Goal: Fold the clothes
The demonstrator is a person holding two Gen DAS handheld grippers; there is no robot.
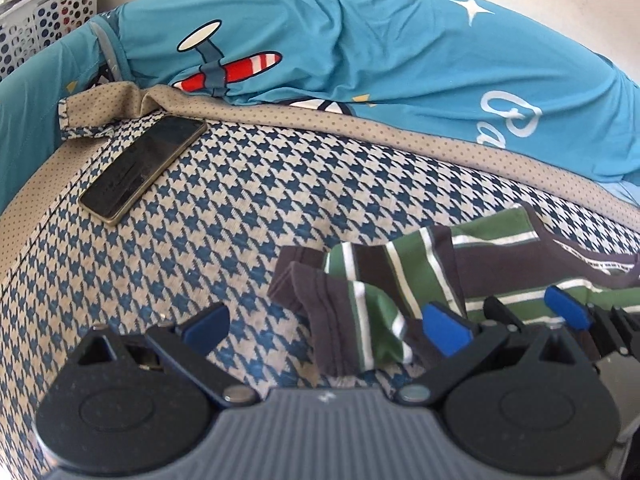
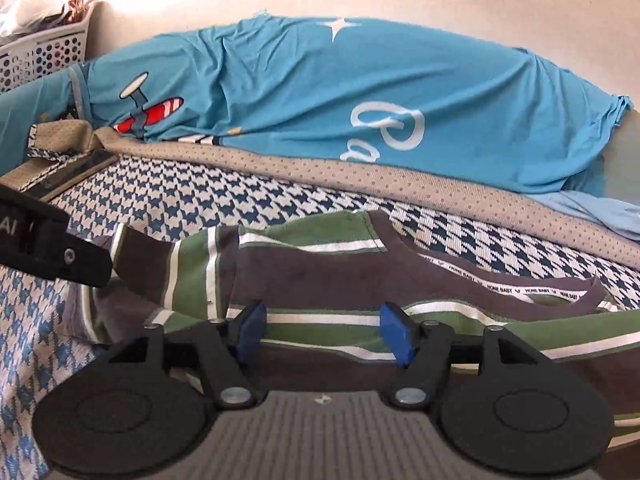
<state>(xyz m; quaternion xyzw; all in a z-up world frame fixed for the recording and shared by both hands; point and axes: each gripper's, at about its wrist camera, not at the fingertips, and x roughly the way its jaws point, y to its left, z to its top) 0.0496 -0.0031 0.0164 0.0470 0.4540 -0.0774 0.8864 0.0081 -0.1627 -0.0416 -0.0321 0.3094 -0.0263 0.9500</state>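
Two claws are in my hands, and both stand spread with nothing between the pads. My left gripper (image 1: pixel 324 328) sits at the lower centre of its frame, over the houndstooth cover (image 1: pixel 224 208); its right pad is touching or just above the sleeve cuff (image 1: pixel 340 316), though I cannot tell which. My right gripper (image 2: pixel 324 330) sits at the lower centre of its own frame, directly over the body of the striped shirt (image 2: pixel 320 268), pads low against the cloth but closed on none of it. The shirt, green and brown with white stripes, lies flat on the cover with its long axis running left to right across both frames; its neckline (image 2: pixel 520 288) is toward the right of the right view, and the sleeve trails off to the left. In the left view the garment fills the lower right, so it lies to the right of my left claw and squarely ahead of my right claw. By my judgement the right claw is nearer the body and the left nearer the sleeve. Whether the sleeve is already laid inward or merely rumpled, I cannot settle. A phone (image 1: pixel 144 168) lies at upper left, clear of the shirt; a blue printed sheet (image 1: pixel 360 48) is heaped across the top, and a white basket (image 1: pixel 44 12) stands in the upper left corner.
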